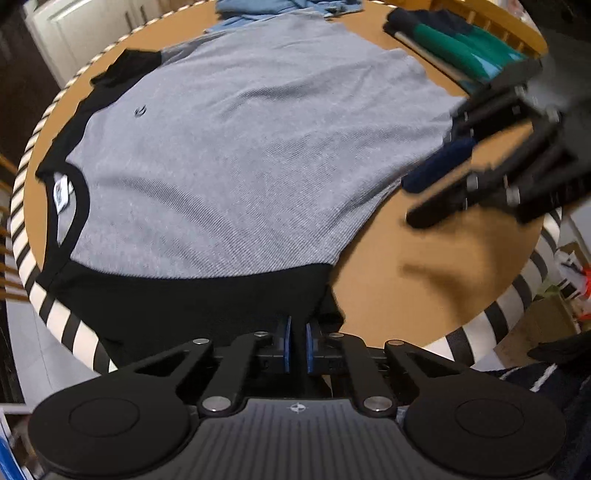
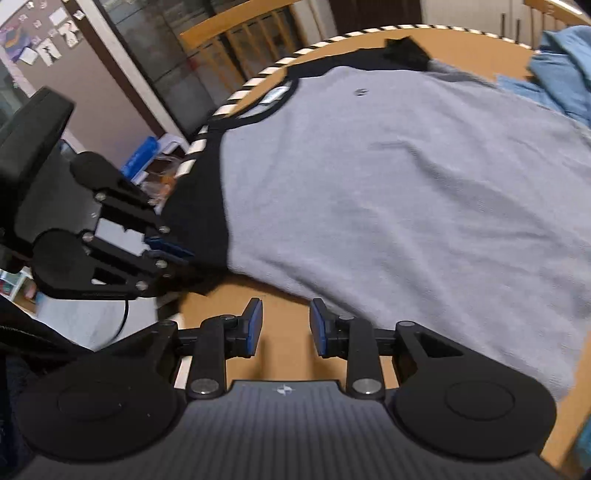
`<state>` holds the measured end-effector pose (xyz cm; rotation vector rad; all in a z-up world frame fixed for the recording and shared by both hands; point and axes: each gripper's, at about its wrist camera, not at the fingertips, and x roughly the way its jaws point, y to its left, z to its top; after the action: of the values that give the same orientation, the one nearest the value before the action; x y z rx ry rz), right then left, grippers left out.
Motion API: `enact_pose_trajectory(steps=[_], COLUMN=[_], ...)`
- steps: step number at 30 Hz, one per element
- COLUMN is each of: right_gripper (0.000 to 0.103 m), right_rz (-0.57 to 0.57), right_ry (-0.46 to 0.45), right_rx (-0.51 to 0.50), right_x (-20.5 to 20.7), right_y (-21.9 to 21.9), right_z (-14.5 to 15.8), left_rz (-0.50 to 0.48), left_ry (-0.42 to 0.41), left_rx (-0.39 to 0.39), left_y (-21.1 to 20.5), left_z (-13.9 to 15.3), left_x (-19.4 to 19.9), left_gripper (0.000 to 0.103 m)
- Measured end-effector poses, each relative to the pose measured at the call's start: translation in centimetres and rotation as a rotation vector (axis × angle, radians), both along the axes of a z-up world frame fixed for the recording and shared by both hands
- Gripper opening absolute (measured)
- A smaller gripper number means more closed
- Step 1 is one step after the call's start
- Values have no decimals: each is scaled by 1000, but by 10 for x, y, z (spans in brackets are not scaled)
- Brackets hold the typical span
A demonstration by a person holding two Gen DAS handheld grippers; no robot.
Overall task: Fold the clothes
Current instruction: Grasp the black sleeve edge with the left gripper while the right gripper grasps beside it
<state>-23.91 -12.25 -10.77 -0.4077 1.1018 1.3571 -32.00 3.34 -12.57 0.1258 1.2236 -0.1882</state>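
The shirt lay spread flat on the round worktop, grey in the body with black sleeves, a black neckband and a white label inside the collar. A small dark logo marked its chest. The left tool was clamped on the near black sleeve at the worktop's edge. The right tool hovered with its blue pads apart, the grey hem just ahead of it. Beyond the shirt lay blue clothes and a folded green pile.
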Motion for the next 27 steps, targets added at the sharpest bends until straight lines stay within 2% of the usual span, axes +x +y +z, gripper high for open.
enact_pose_trajectory(steps=[1,2,3,4,7,9,14,16,19,22,24,27], right_gripper=[30,29,29,28,25,25,25,25,21,7,3,2], right_rz=[18,38,59,89,165,212,272,282,313,368,351,271], right_ry=[16,18,11,1,-76,-133,-288,-318,-381,-471,-451,-353], right_rx=[8,18,28,32,38,35,0,4,21,-15,-33,-67], right_x=[-5,-11,-17,-24,-45,-57,-75,-78,-84,-93,-90,-73], right_y=[4,8,11,15,28,36,51,53,55,58,57,49], right_z=[-1,-2,-2,-3,-4,-7,-14,-13,-11,-17,-17,-15], left_rz=[5,13,21,29,43,57,112,122,125,126,132,141], left_ry=[9,13,4,-5,-43,-62,-18,-13,-5,2,8,13], left_rx=[-18,-34,-48,-62,-57,-41,-53,-61,-63,-69,-76,-87], left_y=[3,5,9,13,20,26,38,39,40,41,43,44], left_z=[2,5,10,15,26,22,2,-1,-3,-3,-4,-4], left_x=[0,-1,-3,-5,-9,-3,13,14,15,17,18,17], left_gripper=[24,32,44,46,46,46,42,42,42,42,42,43])
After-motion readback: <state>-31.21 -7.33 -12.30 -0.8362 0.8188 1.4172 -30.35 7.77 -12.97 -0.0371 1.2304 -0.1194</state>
